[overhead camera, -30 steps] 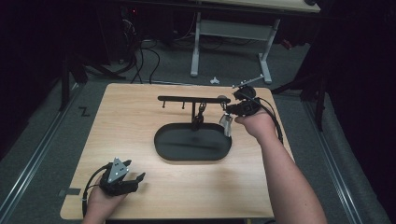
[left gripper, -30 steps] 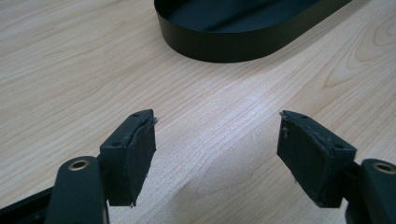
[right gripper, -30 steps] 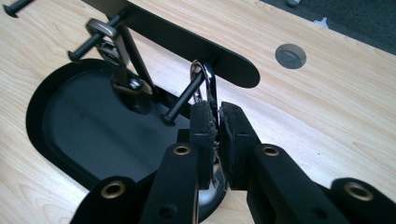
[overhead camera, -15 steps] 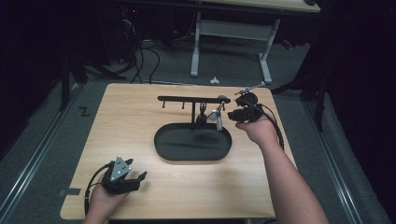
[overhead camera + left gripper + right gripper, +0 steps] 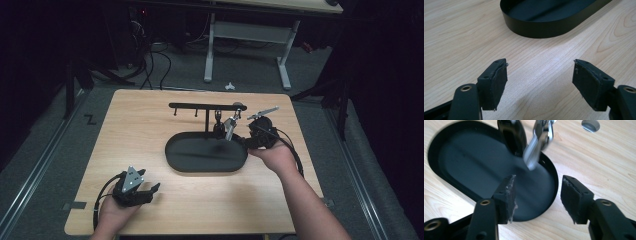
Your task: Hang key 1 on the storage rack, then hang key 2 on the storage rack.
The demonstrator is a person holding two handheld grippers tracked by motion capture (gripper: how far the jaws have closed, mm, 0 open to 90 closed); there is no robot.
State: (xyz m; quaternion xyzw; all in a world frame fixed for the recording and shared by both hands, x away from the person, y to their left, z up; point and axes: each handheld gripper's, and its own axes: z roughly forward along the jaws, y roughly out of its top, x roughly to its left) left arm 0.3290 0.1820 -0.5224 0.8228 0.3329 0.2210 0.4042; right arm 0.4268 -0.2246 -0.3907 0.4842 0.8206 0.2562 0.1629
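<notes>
Since the earlier frame, our right gripper (image 5: pixel 243 131) has sunk toward the right end of the black oval tray (image 5: pixel 176 161), and its jaws have just been opening, with nothing between them. The silver metal piece (image 5: pixel 230 125) hangs from the black rack (image 5: pixel 186 105), swinging just ahead of those jaws over the tray. Our left gripper (image 5: pixel 144 190) rests spread wide and empty near the table's (image 5: pixel 140 125) front edge.

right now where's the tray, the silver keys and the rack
tray (image 5: pixel 176 161), high view, left rim
keys (image 5: pixel 534 155), right gripper view, blurred silver end
rack (image 5: pixel 200 106), high view, top bar
</notes>
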